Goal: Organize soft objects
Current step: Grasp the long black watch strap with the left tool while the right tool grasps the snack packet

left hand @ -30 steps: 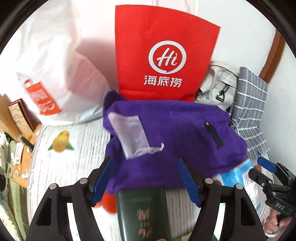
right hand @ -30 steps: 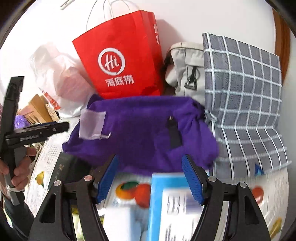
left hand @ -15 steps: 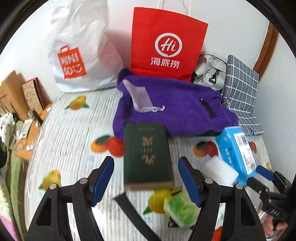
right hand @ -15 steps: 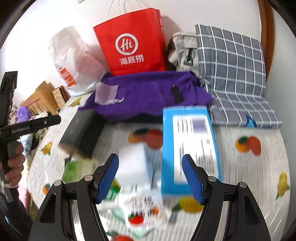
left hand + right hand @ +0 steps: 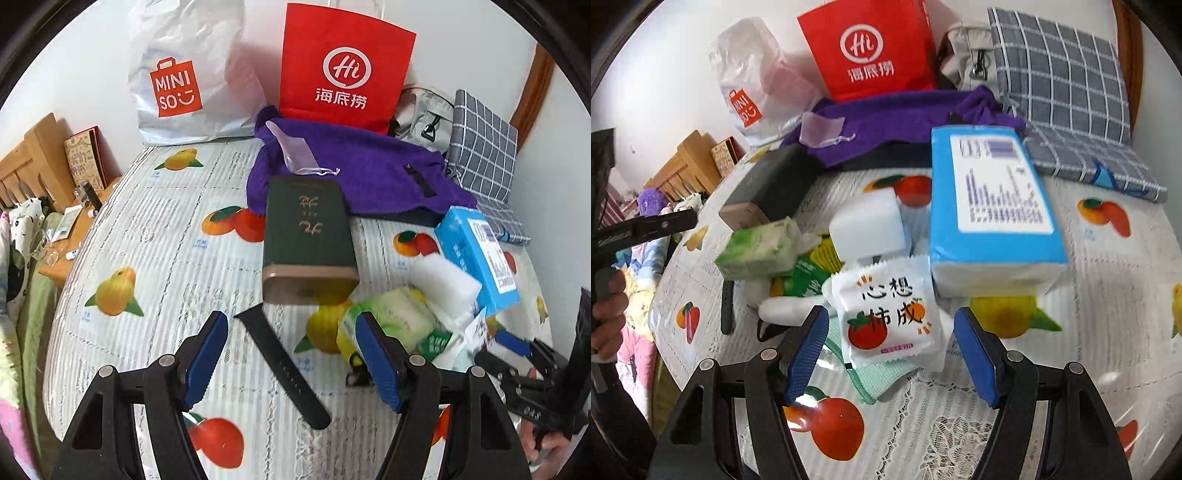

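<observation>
We hold the left gripper (image 5: 291,354) with jaws spread and empty above a black watch strap (image 5: 282,365) on the fruit-print tablecloth (image 5: 155,229). The right gripper (image 5: 892,352) is likewise spread, gripping nothing; a white snack packet (image 5: 886,314) lies between its fingers on a green mesh pouch (image 5: 882,376). Beyond it sit a white sponge block (image 5: 866,225), a green tissue pack (image 5: 759,249), a blue tissue pack (image 5: 993,206) and a purple fleece garment (image 5: 901,118).
</observation>
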Tool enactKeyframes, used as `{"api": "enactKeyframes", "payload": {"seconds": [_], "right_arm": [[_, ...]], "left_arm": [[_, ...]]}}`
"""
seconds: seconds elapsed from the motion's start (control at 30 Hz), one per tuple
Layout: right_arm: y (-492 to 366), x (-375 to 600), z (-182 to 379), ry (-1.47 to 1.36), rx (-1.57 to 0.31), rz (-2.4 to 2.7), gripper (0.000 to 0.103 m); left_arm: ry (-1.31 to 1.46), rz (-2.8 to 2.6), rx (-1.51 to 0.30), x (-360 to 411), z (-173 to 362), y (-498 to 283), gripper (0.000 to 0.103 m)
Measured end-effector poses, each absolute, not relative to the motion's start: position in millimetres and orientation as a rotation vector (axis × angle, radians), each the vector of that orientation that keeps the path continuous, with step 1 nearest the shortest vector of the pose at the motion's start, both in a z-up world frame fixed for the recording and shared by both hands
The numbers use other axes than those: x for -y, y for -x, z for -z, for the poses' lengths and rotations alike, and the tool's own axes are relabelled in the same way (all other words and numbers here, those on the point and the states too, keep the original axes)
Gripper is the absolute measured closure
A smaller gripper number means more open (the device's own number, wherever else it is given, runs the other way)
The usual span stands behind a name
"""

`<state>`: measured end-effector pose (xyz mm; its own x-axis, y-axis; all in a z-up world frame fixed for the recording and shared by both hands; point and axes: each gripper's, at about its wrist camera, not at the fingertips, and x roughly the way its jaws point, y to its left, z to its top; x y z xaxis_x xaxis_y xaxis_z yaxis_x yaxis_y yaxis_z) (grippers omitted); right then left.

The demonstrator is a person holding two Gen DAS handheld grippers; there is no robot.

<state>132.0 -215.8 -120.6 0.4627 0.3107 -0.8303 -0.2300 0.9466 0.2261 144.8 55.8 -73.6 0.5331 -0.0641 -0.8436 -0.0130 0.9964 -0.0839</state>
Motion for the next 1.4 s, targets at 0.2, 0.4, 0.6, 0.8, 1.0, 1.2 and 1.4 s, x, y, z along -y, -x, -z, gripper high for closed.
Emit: {"api": "enactKeyframes", "payload": {"seconds": [0.2,0.4,0.6,0.8,1.0,1.2,1.4], "right_arm": [[-135.6,203.0,129.5,-0.021,-1.031,-0.351,0.054],[-118.8,206.9,114.5,-0.019,-0.961,-0.360,0.055],[-104.2,230.0,98.5,-0.053,-0.925,-0.342,0.055],[-94.1,252.0,98.9,-0.083,-0.920,-0.307,0.055],[-87.0,272.5,115.0,-0.105,-0.940,-0.263,0.055],[-82.8,279.9,133.2,-0.117,-0.970,-0.241,0.055],[-81.9,281.0,140.5,-0.127,-0.967,-0.233,0.055]], "left_arm": [[0.071,0.024,-1.021,-55.1,77.5,-137.1,0.033],[0.069,0.024,-1.034,-54.3,86.9,-128.9,0.033],[0.079,-0.029,-1.060,-59.8,98.8,-124.2,0.033],[0.078,-0.096,-1.078,-65.8,109.5,-122.6,0.033],[0.074,-0.102,-1.097,-61.1,126.8,-122.4,0.033],[0.016,-0.104,-1.134,-45.2,157.8,-131.0,0.032],[0.034,-0.093,-1.115,-67.7,160.4,-125.5,0.024]]}}
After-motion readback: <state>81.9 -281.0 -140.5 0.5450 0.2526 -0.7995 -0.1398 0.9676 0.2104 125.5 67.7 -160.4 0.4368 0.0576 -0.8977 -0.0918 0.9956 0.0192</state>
